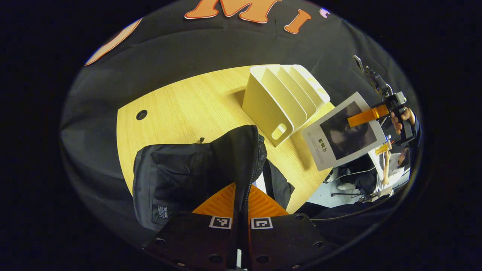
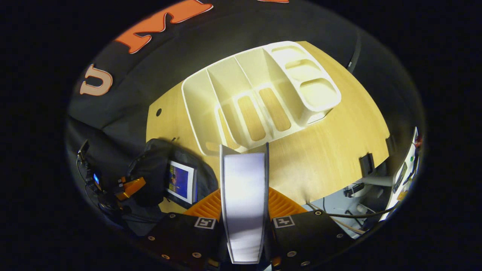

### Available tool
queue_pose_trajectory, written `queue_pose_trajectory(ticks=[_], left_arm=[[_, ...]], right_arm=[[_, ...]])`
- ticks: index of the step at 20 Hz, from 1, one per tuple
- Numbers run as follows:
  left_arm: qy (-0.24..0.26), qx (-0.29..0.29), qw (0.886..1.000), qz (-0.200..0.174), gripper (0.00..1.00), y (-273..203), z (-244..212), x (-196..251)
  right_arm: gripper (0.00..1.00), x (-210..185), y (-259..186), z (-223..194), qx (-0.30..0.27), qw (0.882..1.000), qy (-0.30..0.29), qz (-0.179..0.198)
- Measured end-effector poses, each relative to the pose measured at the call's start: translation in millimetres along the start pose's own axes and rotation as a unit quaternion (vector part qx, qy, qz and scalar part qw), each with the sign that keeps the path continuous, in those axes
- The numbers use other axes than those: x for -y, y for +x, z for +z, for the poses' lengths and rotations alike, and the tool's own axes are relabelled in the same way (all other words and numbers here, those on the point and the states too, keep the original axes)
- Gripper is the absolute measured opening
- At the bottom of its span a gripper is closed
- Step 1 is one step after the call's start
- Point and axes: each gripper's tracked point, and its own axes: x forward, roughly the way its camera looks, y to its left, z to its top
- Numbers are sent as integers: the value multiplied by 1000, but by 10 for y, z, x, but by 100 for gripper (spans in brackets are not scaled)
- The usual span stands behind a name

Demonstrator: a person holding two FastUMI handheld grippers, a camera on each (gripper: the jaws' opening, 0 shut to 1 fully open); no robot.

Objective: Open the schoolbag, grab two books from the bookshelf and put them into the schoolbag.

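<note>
Firmly, right gripper (image 2: 244, 195) clamps a flat glossy book (image 2: 244, 188).

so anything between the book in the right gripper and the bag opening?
Nothing visible. The right gripper holds the book above bare table; the left gripper holds the schoolbag flap, and a first book sits inside.

The book (image 1: 344, 137) I hold bears yellow characters that look like 影响力, while the small patch (image 1: 162, 212) on the schoolbag (image 1: 180, 169) is too tiny to read.

Black schoolbag (image 1: 188, 173) open – one book (image 2: 181, 181) inside.
</note>
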Motion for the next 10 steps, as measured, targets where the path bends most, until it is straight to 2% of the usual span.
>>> queue_pose_trajectory(ticks=[6, 10], left_arm=[[7, 2, 1000, 1, 5, 5, -16, -15], [8, 6, 1000, 5, 5, -50, 32, -23]], right_arm=[[40, -324, -64, -207, 12, 997, -2, 76], [40, -557, -82, -317, 22, 991, 3, 131]])
